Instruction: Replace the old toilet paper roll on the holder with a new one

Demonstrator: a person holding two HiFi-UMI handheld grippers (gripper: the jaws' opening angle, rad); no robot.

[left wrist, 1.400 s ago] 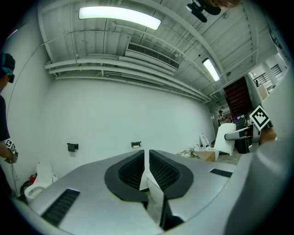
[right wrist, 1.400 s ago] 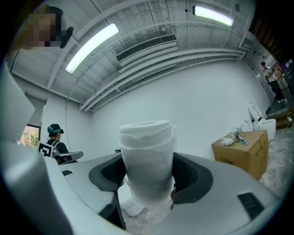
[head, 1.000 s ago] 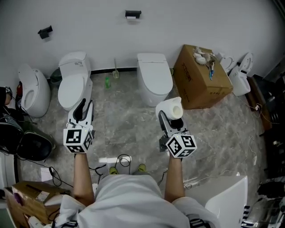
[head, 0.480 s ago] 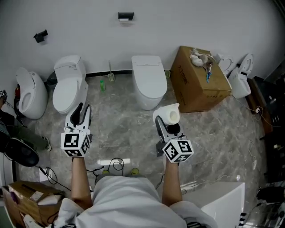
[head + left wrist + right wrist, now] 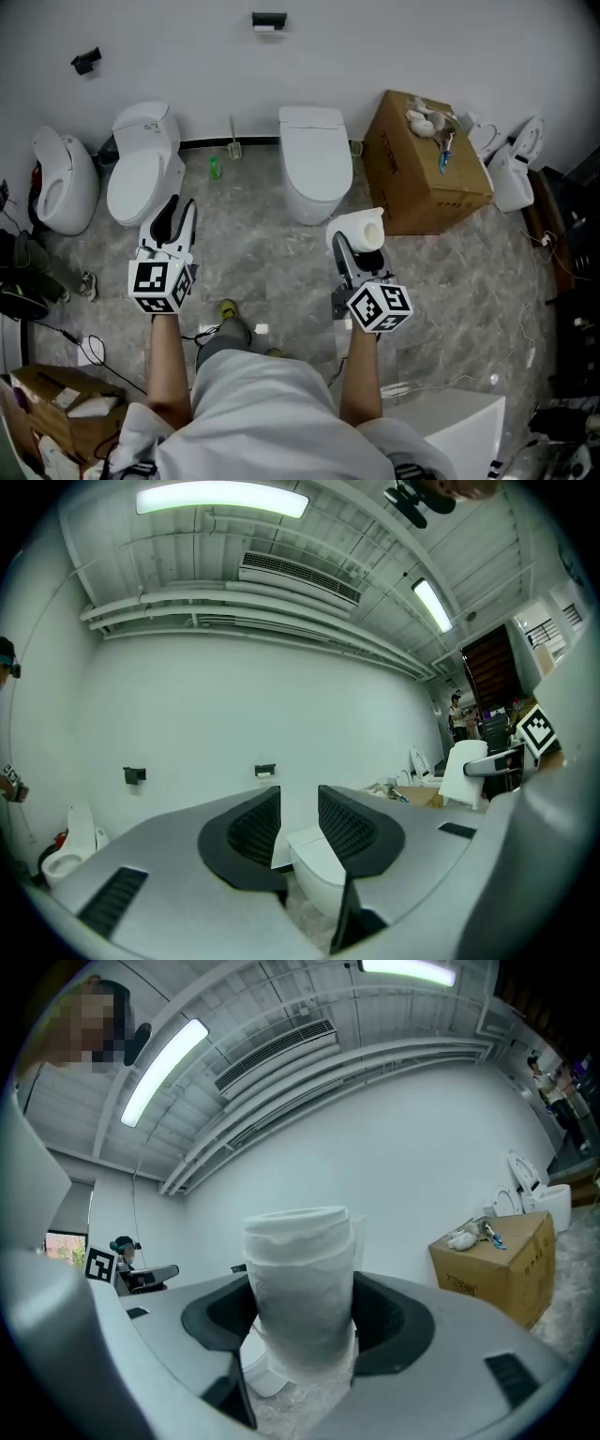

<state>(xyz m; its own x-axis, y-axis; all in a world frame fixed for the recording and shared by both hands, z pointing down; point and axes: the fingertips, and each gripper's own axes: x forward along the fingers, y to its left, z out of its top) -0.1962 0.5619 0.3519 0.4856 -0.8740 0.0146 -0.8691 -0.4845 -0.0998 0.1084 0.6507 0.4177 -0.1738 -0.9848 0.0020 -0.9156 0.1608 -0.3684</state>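
Right gripper (image 5: 302, 1326): jaws clamped on the new toilet paper roll (image 5: 300, 1269), which stood upright between them in what looked like clear film. Left gripper (image 5: 298, 822): jaws partly spread, nothing between them. Both grippers pointed level over the marble floor (image 5: 262, 272). Holder (image 5: 269, 21) sat on the white wall, well ahead, above the middle toilet (image 5: 316, 164). Cardboard box (image 5: 427, 164) stood right of that toilet.
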